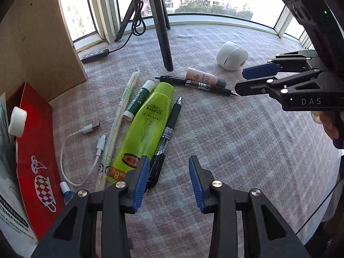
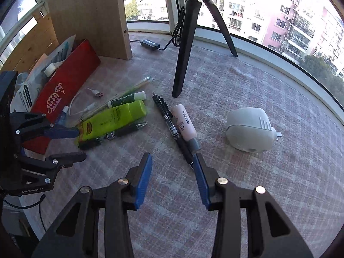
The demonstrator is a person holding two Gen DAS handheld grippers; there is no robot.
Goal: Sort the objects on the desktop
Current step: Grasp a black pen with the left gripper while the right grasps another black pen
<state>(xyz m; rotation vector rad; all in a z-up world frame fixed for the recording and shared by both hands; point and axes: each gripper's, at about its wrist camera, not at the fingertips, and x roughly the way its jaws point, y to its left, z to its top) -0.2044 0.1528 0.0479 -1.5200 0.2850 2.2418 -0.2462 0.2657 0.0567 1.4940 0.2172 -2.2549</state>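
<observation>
While pointing steeply down at the table point(image 1: 236, 150), holds the left gripper point(image 1: 169, 161) with jaws released and nothing between them. Has its left finger overlapping the flat end of a green tube point(image 1: 146, 120) and the butt of a black pen point(image 1: 169, 129) lying just beside that tube; cannot tell whether touching either. Holds the right gripper point(image 2: 173, 159) the same way, jaws released over bare cloth, empty. Has its right finger covering the tip of a second pen point(image 2: 172, 126) and sitting close to the grey cap of a pink tube point(image 2: 185, 120); finds that pen and tube side by side, touching. Finds a white gadget point(image 2: 249, 129) apart from them, nearer the window. Finds, on the far side of the green tube, a green-and-white stick point(image 1: 137, 99), wrapped chopsticks point(image 1: 120, 116) and a looped white cable point(image 1: 71, 150), all flat on the cloth. Finds a red box point(image 1: 36, 146) at the table's left edge and a small blue bottle point(image 1: 66, 191) lying by its base. Shows a black tripod point(image 1: 163, 38) standing behind the pile and a black hub point(image 1: 94, 56) beside a wooden board point(image 1: 32, 43).
</observation>
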